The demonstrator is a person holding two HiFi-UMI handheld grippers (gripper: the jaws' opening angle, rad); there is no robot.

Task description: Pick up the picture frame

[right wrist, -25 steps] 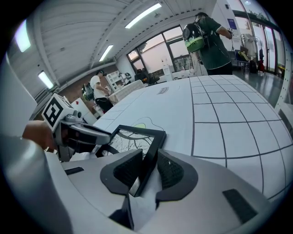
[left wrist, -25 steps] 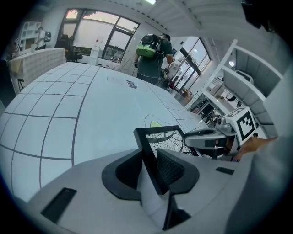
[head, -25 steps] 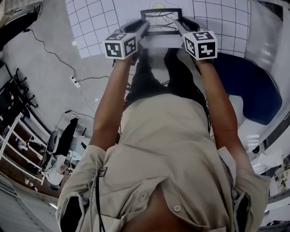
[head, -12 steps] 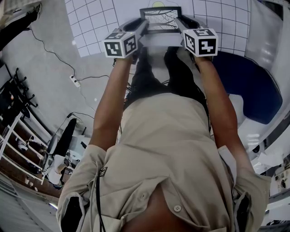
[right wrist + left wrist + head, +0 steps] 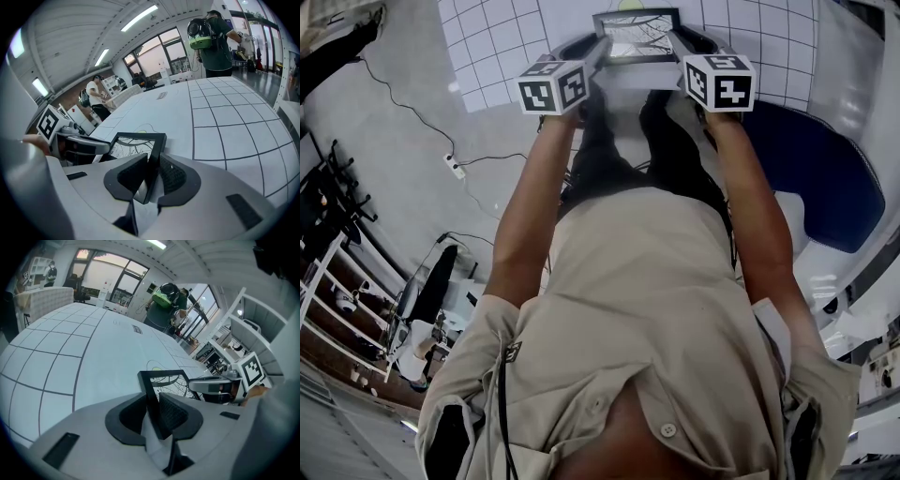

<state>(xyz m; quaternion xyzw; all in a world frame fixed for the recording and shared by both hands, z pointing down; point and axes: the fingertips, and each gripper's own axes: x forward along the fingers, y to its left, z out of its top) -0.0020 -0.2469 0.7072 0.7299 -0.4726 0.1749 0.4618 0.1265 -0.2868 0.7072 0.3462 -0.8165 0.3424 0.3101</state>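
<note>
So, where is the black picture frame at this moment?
In the head view the black picture frame is at top centre, over the white gridded table, held between the left gripper on its left edge and the right gripper on its right edge.

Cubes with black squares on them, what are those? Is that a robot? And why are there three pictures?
It is not a robot. A person holds a grabbing tool in each hand, and the cubes are parts of those tools. One picture comes from a camera on the person's head, looking steeply down. The other two come from cameras that ride on each tool and look along its jaws. The left tool and the right tool each pinch one side of a black picture frame with a line drawing inside. Beneath it is a white table marked with squares. I cannot tell whether the frame has left the table yet.
</note>
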